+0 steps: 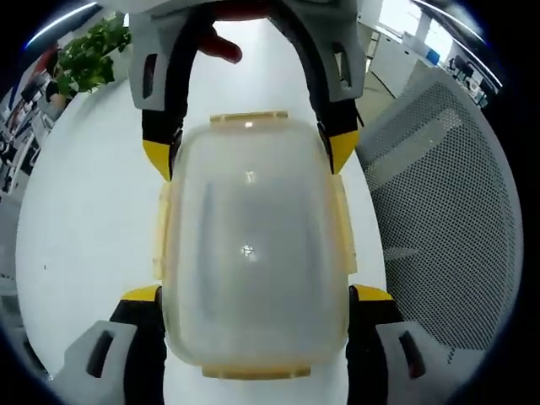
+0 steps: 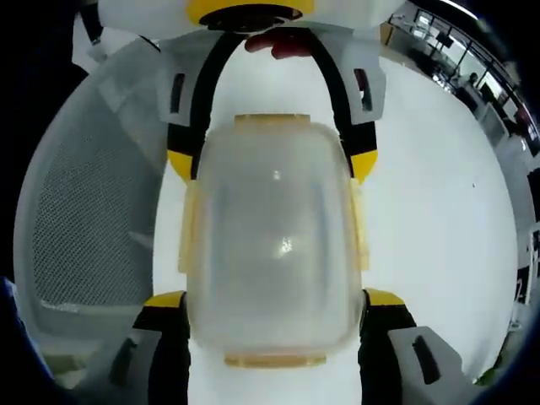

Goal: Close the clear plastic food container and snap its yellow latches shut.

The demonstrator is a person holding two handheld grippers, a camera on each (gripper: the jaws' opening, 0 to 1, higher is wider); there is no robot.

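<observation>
The clear plastic food container [image 1: 253, 245] lies on the white table [image 1: 93, 219] with its lid on. Its yellow side latches [image 1: 160, 232] and end latches [image 1: 249, 119] flare outward. My left gripper [image 1: 256, 295] straddles its near end, jaws wide apart and close against both sides. My right gripper [image 1: 250, 152] straddles the far end from the opposite direction, also wide. In the right gripper view the same container [image 2: 274, 236] sits between my right gripper [image 2: 274, 298] below and my left gripper [image 2: 271, 160] above. Contact with the container's walls is unclear.
A grey mesh chair [image 1: 447, 219] stands close beside the table, seen also in the right gripper view as the chair [image 2: 93, 219]. A green plant [image 1: 89, 51] stands at the far left. Fingers of a hand [image 1: 224, 46] show behind the right gripper.
</observation>
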